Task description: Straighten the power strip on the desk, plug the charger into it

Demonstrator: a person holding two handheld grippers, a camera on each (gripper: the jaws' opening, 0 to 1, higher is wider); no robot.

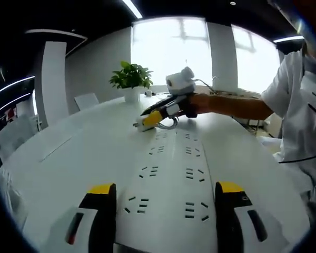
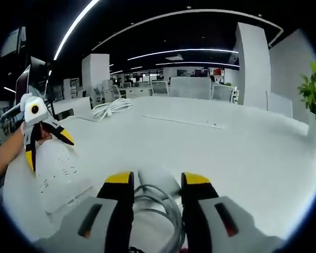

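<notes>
Left gripper view: left gripper [image 1: 166, 196] spread wide astride the power strip [image 1: 171, 174].
Right gripper [image 2: 157, 182]: narrowed around the charger [image 2: 159, 180], cable [image 2: 160, 211] between jaws.
Desk [image 2: 242, 153]: white.

Open-plan office: broad white desk [image 1: 68, 153], bright rear windows [image 1: 171, 47], potted green plant [image 1: 130, 78], white pillar [image 2: 251, 63], linear ceiling lights [image 2: 184, 51], white chairs [image 2: 189, 87].

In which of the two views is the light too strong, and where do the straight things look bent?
Left gripper view: the windows behind the plant are blown out to white, and the power strip widens strongly toward the camera. Right gripper view: the ceiling is dark, the light strips bow into arcs from the fisheye lens, and the charger between the right tool looks soft.
</notes>
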